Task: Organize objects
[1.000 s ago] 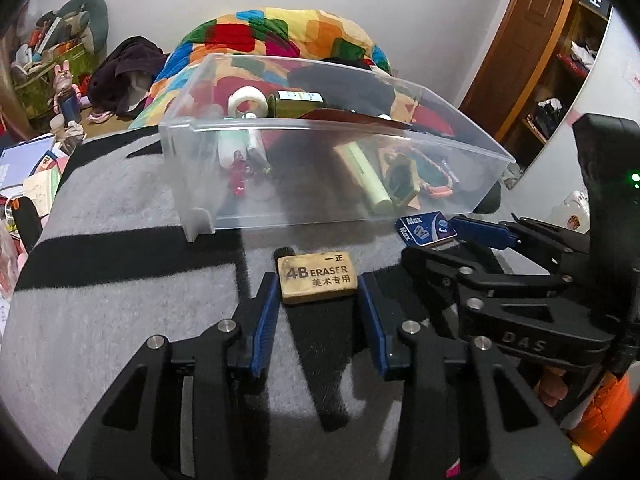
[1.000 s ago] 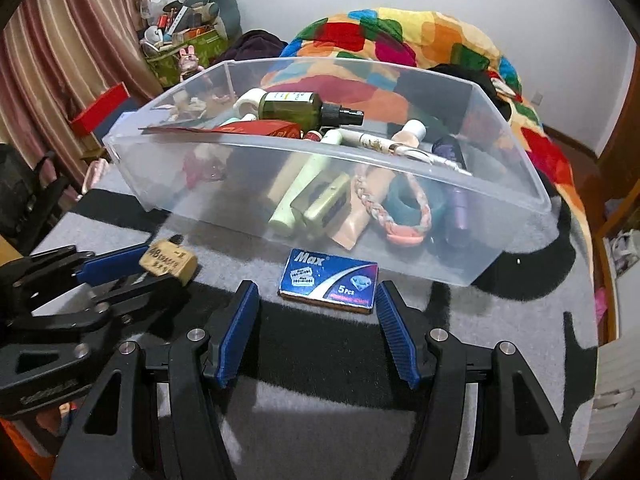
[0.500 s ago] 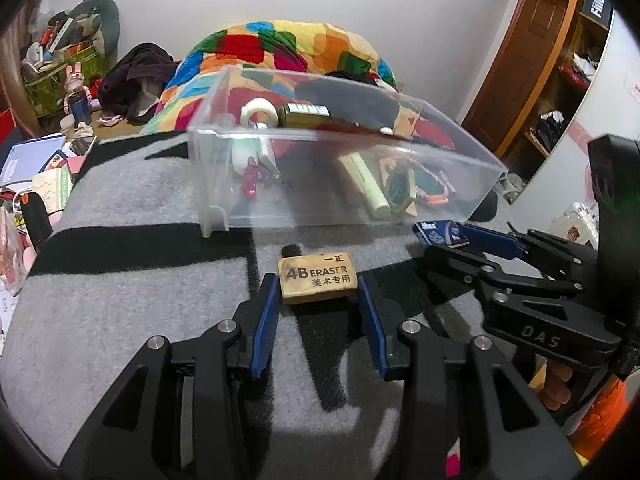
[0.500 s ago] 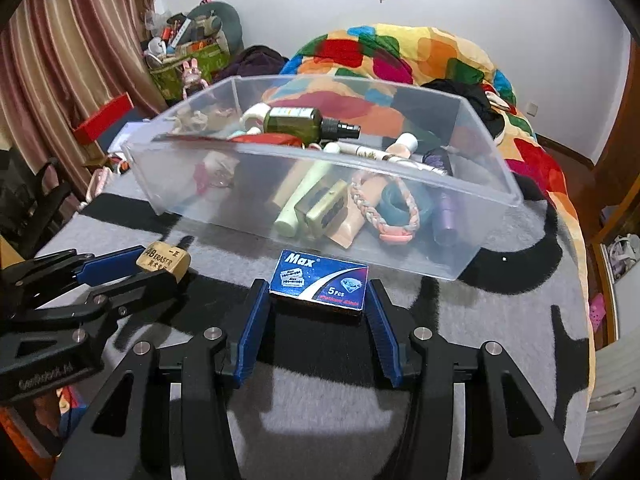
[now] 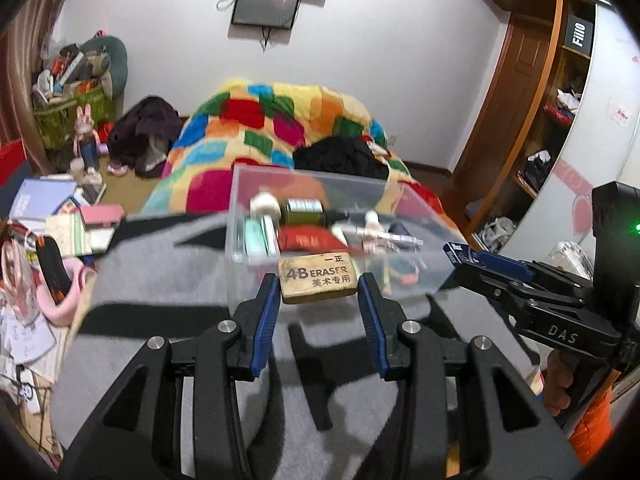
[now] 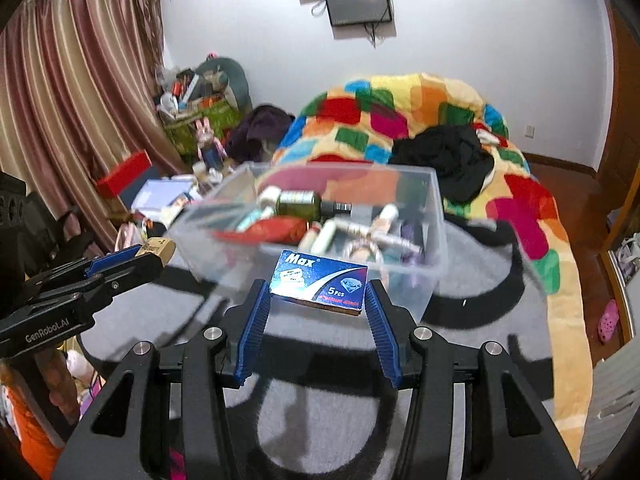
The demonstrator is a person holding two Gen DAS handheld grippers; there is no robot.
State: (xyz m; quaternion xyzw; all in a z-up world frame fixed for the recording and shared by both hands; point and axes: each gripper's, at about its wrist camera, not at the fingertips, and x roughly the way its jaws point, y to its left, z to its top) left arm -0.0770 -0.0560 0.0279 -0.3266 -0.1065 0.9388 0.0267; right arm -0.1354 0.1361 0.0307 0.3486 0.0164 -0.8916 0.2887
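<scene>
Left gripper (image 5: 318, 300) clamped on tan rectangular rubber eraser printed "4B ERASER" (image 5: 317, 277), blue pads pressing its two short ends, long axis crosswise between the jaws. Held in the air, clear of grey-and-black striped blanket (image 5: 168, 280). Right gripper (image 6: 318, 304) partly closed, jaws having just narrowed onto flat blue cardboard "Max" razor-blade box (image 6: 319, 282), pads against its short edges, also lifted off the blanket.

Landmark: clear rectangular plastic bin (image 6: 436, 216), open top, already holding a dark green bottle, tubes, a red pouch and small toiletries. Eraser in front of the bin's near wall, toward its left corner, looking about level with the rim. Blade box in front of the near wall, more central, lower edge overlapping that wall in the right wrist view.

Judged step: carry both into the bin. Key relation: bin straight ahead of both claws, rim between load and interior, so up-and-over forward needed before release. Both about equally near; cannot tell which is closer. Risk: clipping the near rim, box slipping from edge-only grip.
</scene>
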